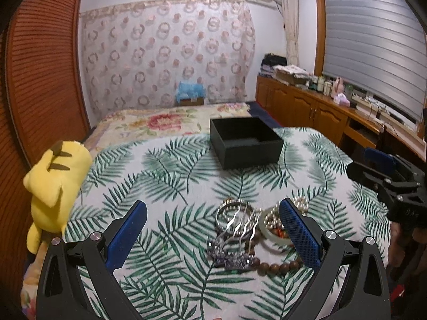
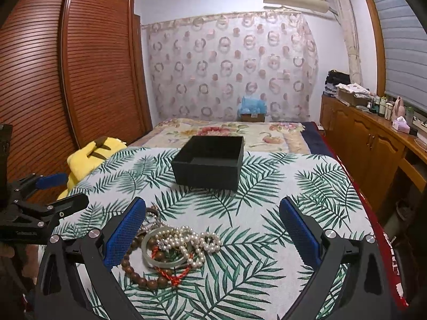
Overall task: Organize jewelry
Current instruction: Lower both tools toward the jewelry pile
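Here, the scene line by line.

Left gripper (image 1: 212,229): its blue-padded fingers stand wide apart and hold nothing; it hovers over the near part of the leaf-print cloth, with the heap of jewelry lying between and just beyond the finger pads.

Right gripper (image 2: 212,229): fingers likewise spread wide and bare, poised above the cloth with the jewelry under its left finger.

Jewelry pile (image 2: 170,248): a loose cluster near the front edge of the cloth, well apart from the box.

Pearl strand (image 2: 186,240): white beads tangled across the top of a pale jade bangle (image 2: 146,245).

Wooden bead bracelet (image 2: 141,277): dark brown beads curving round the near-left side of the pile, touching a red cord (image 2: 174,277).

Metal hair comb (image 1: 240,229): silvery wavy prongs lying over a ring-shaped metal bracelet (image 1: 232,208), its dark jewelled head (image 1: 229,257) turned toward the camera.

Black box (image 2: 210,161): open-topped, square, dark inside, sitting on the far part of the cloth; nothing can be made out within it.

Leaf-print cloth (image 2: 293,186): white with green fronds, spread over the foot of a bed with a floral blanket (image 2: 226,130).

Yellow plush toy (image 1: 53,186): at the left edge of the bed, beside the brown louvred wardrobe (image 2: 80,80).

Wooden sideboard (image 2: 373,146): along the right wall, its top crowded with bottles and small things.
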The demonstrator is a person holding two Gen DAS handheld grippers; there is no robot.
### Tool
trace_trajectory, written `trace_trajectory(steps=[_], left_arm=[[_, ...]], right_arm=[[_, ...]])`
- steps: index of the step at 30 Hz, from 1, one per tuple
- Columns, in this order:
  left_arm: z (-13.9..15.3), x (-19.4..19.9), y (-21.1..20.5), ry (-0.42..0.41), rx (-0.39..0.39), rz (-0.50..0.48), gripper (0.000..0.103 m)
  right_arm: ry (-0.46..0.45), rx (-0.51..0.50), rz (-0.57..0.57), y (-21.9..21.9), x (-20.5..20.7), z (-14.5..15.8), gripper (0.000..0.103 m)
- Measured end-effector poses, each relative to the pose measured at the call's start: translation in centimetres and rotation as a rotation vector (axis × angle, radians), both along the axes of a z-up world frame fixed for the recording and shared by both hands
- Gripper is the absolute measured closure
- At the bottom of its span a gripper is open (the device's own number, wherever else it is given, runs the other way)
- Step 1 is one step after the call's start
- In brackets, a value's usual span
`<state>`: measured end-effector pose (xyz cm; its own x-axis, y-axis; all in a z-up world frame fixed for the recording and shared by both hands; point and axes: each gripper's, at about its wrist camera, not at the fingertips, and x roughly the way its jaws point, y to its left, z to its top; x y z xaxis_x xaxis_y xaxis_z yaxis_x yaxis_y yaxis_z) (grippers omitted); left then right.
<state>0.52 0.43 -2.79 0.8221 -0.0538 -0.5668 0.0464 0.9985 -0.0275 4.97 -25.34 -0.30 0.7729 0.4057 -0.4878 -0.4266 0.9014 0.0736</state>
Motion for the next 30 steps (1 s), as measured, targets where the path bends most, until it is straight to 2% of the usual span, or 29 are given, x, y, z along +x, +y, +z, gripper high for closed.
trace_trajectory(steps=[9,19,30], left_arm=[[-3.7,0.9,0.8,0.114,-0.003,-0.031,0.007],[-6.2,1.8,0.2,0.191,0.005,-0.086,0.007],[-7.4,3.2,-0.3,0.248,-0.069,-0.152,0.009]], right_arm=[[0.055,-0.015,0.048,0.1,0.2,-2.5,0.003],[0.111,-0.075,0.098,0.7,0.0,-5.2,0.003],[0.156,-0.092,0.118,1.1,0.0,-6.7,0.003]])
